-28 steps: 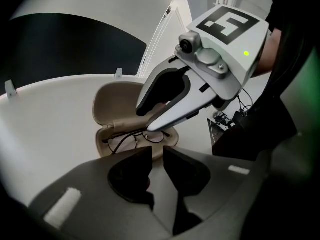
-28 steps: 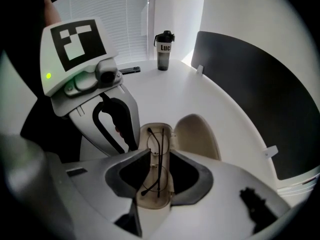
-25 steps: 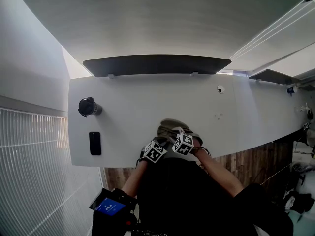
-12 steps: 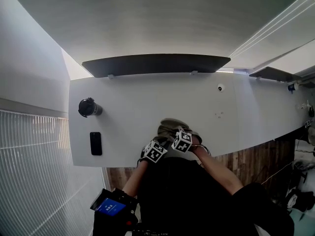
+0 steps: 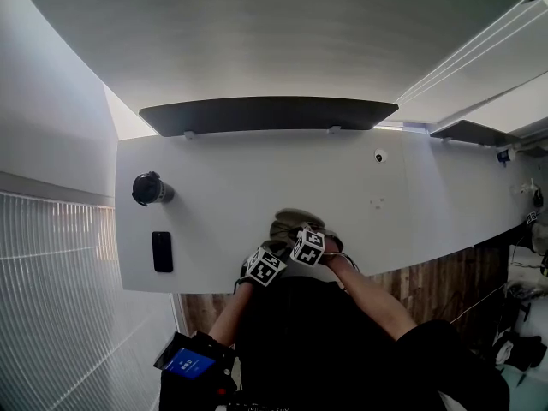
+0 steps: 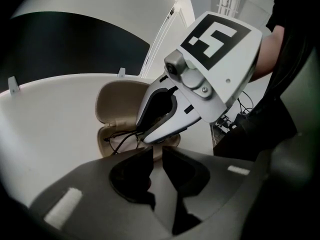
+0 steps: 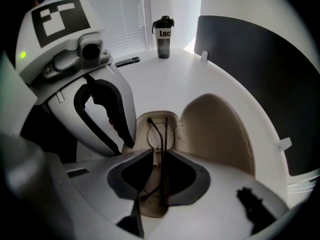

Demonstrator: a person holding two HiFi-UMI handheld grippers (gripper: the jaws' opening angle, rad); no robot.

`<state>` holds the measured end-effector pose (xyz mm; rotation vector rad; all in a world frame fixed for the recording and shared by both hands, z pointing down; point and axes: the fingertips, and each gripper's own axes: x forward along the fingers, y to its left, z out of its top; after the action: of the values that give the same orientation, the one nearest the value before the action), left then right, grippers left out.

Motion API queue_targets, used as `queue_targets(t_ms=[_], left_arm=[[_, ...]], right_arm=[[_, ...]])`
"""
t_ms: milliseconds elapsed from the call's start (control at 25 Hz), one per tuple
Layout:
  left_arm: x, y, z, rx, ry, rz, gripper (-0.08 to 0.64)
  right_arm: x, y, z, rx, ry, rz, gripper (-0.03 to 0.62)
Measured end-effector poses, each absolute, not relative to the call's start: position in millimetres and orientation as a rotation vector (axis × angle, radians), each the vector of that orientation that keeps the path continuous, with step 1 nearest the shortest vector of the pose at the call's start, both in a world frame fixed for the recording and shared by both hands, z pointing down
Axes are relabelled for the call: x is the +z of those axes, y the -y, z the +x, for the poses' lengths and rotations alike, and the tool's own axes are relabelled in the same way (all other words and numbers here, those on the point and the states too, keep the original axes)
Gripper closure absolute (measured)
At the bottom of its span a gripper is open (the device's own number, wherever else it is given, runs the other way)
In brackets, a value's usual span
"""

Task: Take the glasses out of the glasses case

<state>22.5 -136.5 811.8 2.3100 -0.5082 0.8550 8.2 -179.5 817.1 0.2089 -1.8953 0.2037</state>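
A beige glasses case (image 7: 215,129) lies open near the table's front edge, its lid folded back. Thin dark-framed glasses (image 7: 159,134) rest folded in its base (image 6: 112,136). My right gripper (image 7: 159,156) points steeply down into the base. Its jaws are closing, with the glasses' dark temples between them and a gap still showing. My left gripper (image 6: 157,153) stands at the case's near rim, jaws drawn together on that beige edge. In the head view both marker cubes (image 5: 264,264) hide the jaws and most of the case (image 5: 291,223).
A dark bottle (image 5: 150,188) and a black phone (image 5: 161,251) sit at the white table's (image 5: 257,169) left end. A long dark panel (image 5: 265,114) runs along the back edge. A small white round object (image 5: 379,156) lies to the right.
My right gripper has sunk a little toward the case's base. My left gripper has kept its place at the rim.
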Motion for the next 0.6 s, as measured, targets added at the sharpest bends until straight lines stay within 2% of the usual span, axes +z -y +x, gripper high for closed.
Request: queue_targets(t_ms=[600], left_arm=[[811.3, 138.8, 24.2, 0.85, 0.512, 2.319, 0.505]], right_arm=[[820.6, 179.3, 8.3, 0.236, 1.908, 0.215, 0.525]])
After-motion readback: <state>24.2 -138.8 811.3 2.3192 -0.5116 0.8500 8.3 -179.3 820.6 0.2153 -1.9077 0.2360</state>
